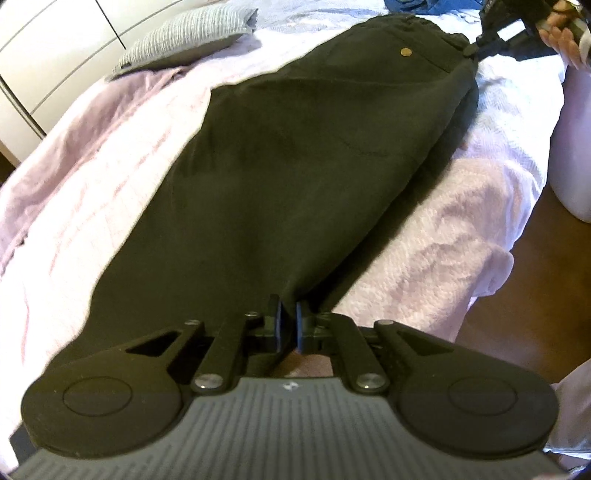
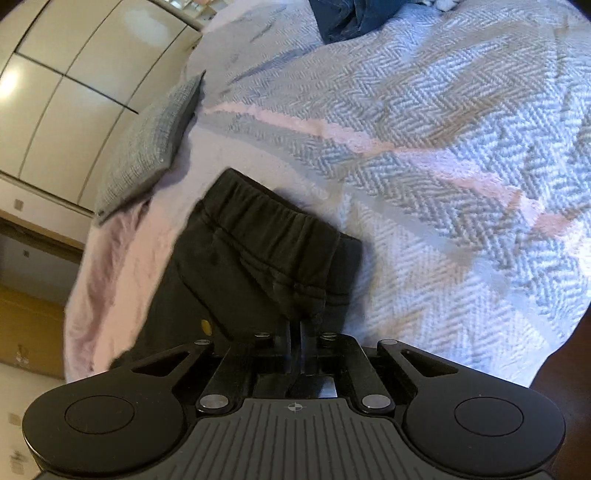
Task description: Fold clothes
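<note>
Dark trousers (image 1: 295,177) lie stretched along the bed, legs folded together, with a brass button (image 1: 406,52) near the waist. My left gripper (image 1: 289,314) is shut on the trousers at the leg end. In the right wrist view the elastic waistband (image 2: 266,221) is bunched, and my right gripper (image 2: 294,326) is shut on its near corner. The right gripper (image 1: 517,22) also shows at the far top right of the left wrist view, held by a hand (image 1: 565,40).
A pink blanket (image 1: 92,177) and a grey herringbone cover (image 2: 424,129) lie over the bed. A grey pillow (image 1: 188,33) sits at the far left edge, blue clothing (image 2: 351,14) at the head. White wardrobe doors (image 2: 74,92) stand to the left, brown floor (image 1: 535,277) to the right.
</note>
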`<state>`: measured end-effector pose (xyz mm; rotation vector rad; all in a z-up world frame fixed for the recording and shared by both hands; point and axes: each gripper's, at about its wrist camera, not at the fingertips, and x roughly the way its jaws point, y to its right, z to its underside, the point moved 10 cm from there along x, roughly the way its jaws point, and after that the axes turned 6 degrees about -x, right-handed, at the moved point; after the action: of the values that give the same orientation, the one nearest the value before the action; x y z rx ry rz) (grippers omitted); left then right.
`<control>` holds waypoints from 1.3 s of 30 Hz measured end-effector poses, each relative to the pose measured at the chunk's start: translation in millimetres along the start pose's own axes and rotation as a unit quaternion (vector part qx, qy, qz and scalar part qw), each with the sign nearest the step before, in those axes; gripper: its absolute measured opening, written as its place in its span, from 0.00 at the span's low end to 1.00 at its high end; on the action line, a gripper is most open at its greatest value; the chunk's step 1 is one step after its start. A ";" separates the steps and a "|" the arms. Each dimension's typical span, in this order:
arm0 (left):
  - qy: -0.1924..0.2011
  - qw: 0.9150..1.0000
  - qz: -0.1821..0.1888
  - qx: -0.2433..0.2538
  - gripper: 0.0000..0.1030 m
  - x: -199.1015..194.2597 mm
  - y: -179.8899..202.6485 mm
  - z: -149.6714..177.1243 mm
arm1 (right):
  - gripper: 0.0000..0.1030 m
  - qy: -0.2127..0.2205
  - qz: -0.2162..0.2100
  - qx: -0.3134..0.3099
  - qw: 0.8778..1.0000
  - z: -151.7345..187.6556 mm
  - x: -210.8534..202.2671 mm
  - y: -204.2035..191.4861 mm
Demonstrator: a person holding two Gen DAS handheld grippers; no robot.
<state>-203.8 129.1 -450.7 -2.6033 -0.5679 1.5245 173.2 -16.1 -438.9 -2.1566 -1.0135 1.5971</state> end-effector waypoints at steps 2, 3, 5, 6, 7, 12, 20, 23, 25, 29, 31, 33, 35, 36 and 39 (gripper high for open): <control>-0.007 1.000 -0.003 0.004 0.05 7.9 2.8 3.9 | 0.02 -0.005 0.027 -0.014 1.000 7.3 11.7 5.7; -0.014 1.000 -0.007 0.008 0.06 12.7 4.0 4.6 | 0.02 -0.009 0.042 -0.032 0.999 9.6 16.0 3.7; -0.019 1.000 -0.013 0.016 0.06 13.0 3.3 0.4 | 0.05 -0.016 0.072 -0.075 0.994 12.1 21.3 -2.9; -0.017 1.000 -0.009 0.009 0.07 8.3 1.3 -2.0 | 0.09 -0.018 0.085 -0.105 0.991 10.2 18.2 -10.5; -0.014 1.000 -0.001 -0.003 0.10 1.6 -1.3 -4.1 | 0.15 -0.018 0.103 -0.137 0.985 7.7 12.9 -17.8; -0.018 0.997 0.014 -0.071 0.11 2.2 -14.1 -9.2 | 0.37 0.036 0.155 -0.268 0.950 1.2 -19.7 -58.7; -0.032 0.982 0.024 -0.183 0.13 18.5 -36.0 -14.9 | 0.37 -0.033 0.143 -0.346 0.927 49.2 36.1 -61.6; -0.016 0.977 0.021 -0.212 0.13 9.6 -51.7 -19.0 | 0.37 -0.044 0.141 -0.318 0.936 38.8 25.9 -63.9; -0.002 0.972 0.018 -0.234 0.13 3.1 -64.5 -24.4 | 0.37 -0.037 0.132 -0.298 0.945 26.5 14.1 -72.1; 0.040 0.952 0.027 -0.303 0.13 5.9 -106.0 -59.9 | 0.37 0.024 0.099 -0.318 0.943 -11.4 10.5 -111.1; 0.061 0.943 0.037 -0.325 0.14 17.7 -124.6 -83.3 | 0.37 0.042 0.084 -0.337 0.937 -25.3 22.5 -131.0; 0.080 0.940 0.042 -0.330 0.18 30.1 -141.5 -102.4 | 0.37 0.045 0.073 -0.355 0.931 -30.5 39.4 -149.4; 0.084 0.943 0.035 -0.319 0.27 45.1 -155.4 -113.7 | 0.37 0.041 0.072 -0.372 0.925 -32.5 56.4 -156.8; 0.079 0.946 0.039 -0.313 0.29 53.8 -159.2 -116.6 | 0.37 0.038 0.074 -0.376 0.923 -32.2 63.4 -156.0; 0.059 0.952 0.065 -0.292 0.35 78.9 -164.8 -120.3 | 0.37 0.031 0.075 -0.383 0.920 -32.3 80.8 -154.0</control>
<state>-112.1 324.5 -415.0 -3.1940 -0.9827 1.3792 157.5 154.6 -395.4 -2.8034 -1.6992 1.2962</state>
